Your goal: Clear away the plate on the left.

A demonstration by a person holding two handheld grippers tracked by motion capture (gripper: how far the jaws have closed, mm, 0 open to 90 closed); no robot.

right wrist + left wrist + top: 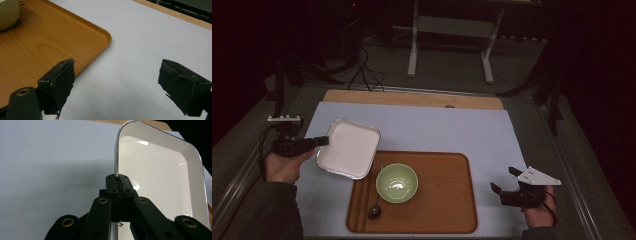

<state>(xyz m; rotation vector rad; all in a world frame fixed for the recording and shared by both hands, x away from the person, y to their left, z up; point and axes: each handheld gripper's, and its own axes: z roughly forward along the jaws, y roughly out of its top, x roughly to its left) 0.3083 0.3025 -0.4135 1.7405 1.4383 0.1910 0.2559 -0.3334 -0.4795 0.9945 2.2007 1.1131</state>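
1. Left gripper [323, 141] (left gripper view [119, 185]): jaws pinched tight on the metal rim of the white square tray [348, 148], rim sandwiched btwn them; tray [160, 177] lifted and tilted.
2. Tray's near-right corner hangs over the top-left corner of the wooden tray [447, 200]; can't tell if they touch.
3. Right gripper [505, 181] (right gripper view [116, 86]): jaws spread wide, nothing btwn them, holding nothing; sits over the white sheet [462, 130] just right of the wooden tray [50, 47], left jaw by the tray's edge.
4. On the wooden tray: green bowl [397, 183] left of centre, spoon [374, 210] just beside it at its near-left, chopsticks [361, 200] along the left edge.
5. Bowl edge [7, 12] seen at top left in right gripper view.
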